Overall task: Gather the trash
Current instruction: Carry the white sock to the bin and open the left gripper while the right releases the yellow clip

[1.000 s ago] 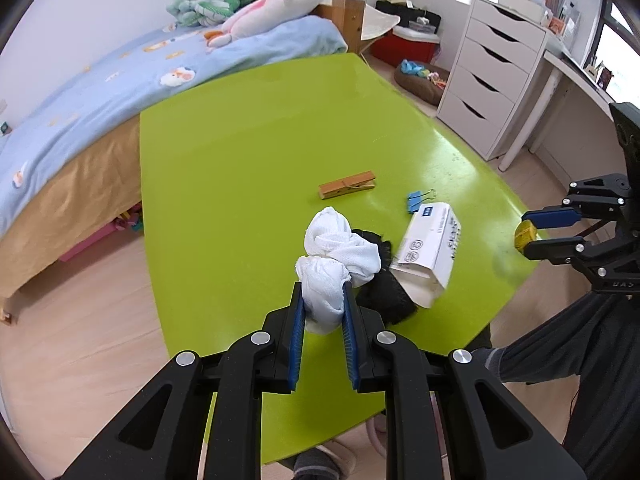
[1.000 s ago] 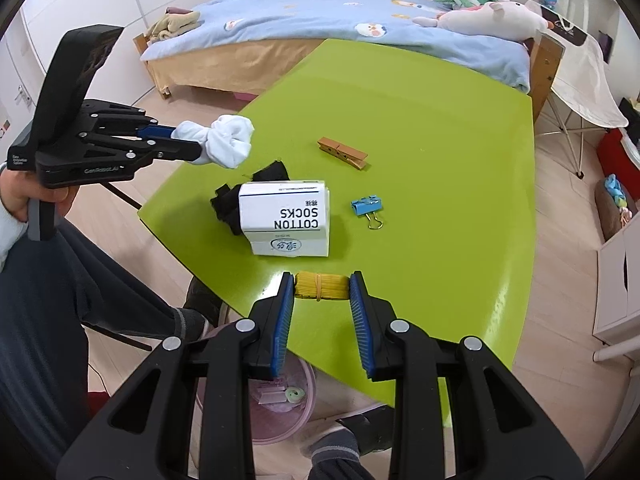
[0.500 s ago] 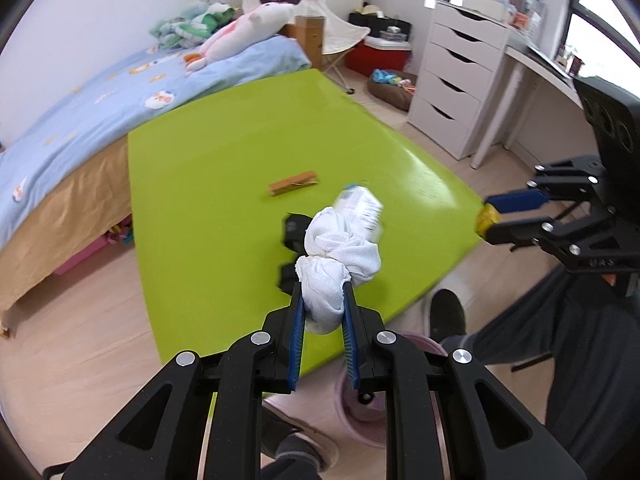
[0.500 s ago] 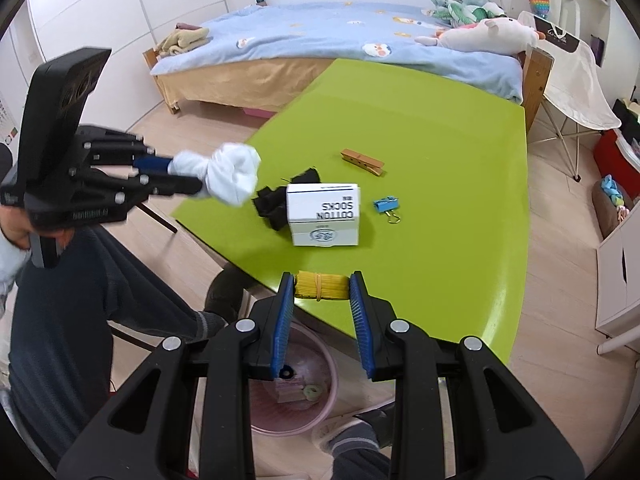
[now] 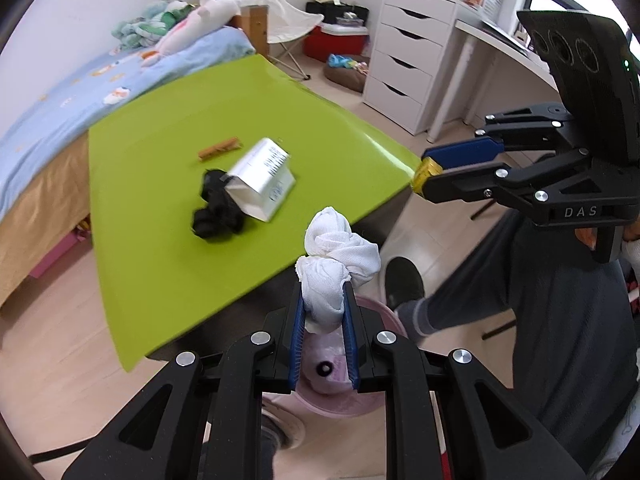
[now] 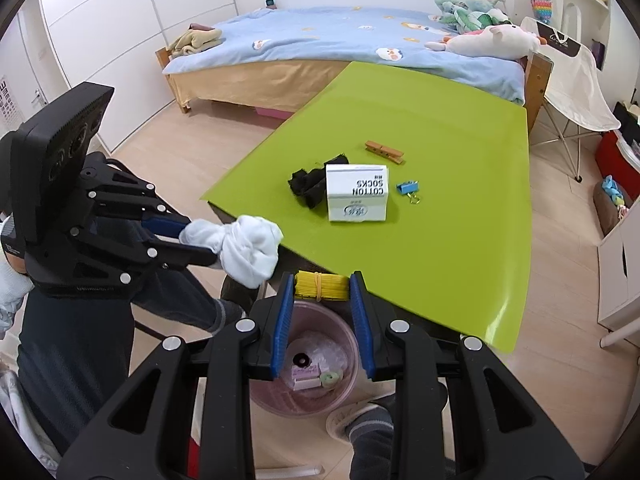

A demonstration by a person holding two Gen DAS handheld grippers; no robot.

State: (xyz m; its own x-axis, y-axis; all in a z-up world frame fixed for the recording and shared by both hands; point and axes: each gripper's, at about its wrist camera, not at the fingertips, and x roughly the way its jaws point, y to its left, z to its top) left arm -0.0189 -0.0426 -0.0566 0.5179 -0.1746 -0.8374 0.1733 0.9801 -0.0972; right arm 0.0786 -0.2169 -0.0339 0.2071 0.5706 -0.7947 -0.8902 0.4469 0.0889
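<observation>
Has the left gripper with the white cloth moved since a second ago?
Yes. The left gripper carried the white cloth off the green table, past its near edge toward the pink bin.

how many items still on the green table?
4. Sock box mid-table, black cloth against its left side, clothespin behind it, blue clip to its right. Nothing looks hidden, though the near edge is partly behind the claws.

A home bedroom: a bed (image 6: 352, 40) with a blue cartoon-print cover and plush toys (image 6: 484, 42), a white chest of drawers (image 5: 408, 68) beside a desk (image 5: 500, 40), a folding chair (image 6: 572, 96), and a lime-green table (image 6: 420, 168) on wood flooring.
</observation>
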